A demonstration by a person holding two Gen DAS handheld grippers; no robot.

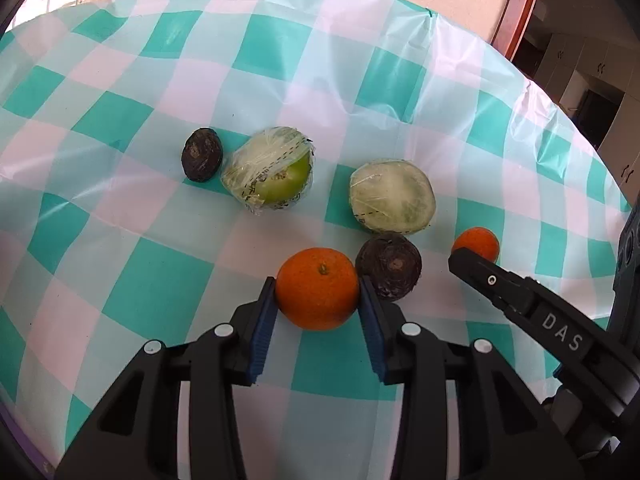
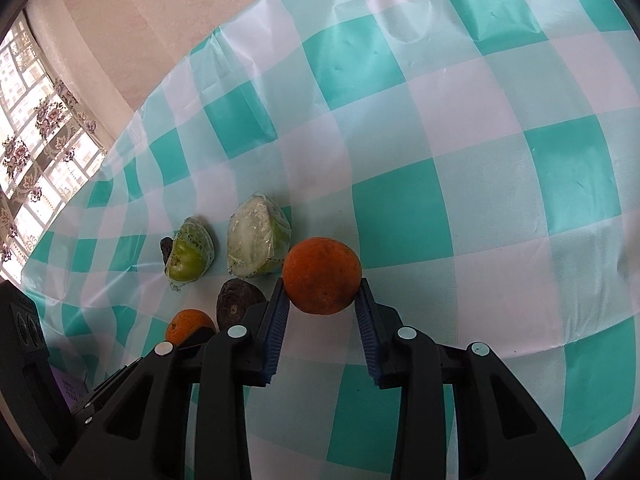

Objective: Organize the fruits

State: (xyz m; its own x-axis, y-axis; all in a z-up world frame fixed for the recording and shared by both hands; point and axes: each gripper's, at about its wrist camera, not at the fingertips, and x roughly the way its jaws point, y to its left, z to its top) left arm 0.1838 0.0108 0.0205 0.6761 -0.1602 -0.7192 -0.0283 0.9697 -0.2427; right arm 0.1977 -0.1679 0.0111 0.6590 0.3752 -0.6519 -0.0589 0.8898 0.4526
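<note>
Orange skin: round glossy mandarin [image 1: 317, 294] clamped in left tongs [image 1: 318, 300]; may slip.
Right tongs [image 2: 322, 300]: gripping duller round orange [image 2: 321, 276].
Risk: dark wrinkled fruit [image 1: 389, 267] touching at 2 o'clock gets knocked.

small orange [image 1: 478, 243] half behind right gripper [image 1: 472, 262] fingers [image 1: 486, 276]

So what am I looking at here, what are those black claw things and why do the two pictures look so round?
Each picture comes from a wide-angle camera on a hand-held gripper, which bends the view. The left gripper is closed on an orange. The right gripper is closed on another orange. It is unclear whether the oranges are lifted. On the checked tablecloth lie two plastic-wrapped green fruit halves and two dark round fruits.
</note>
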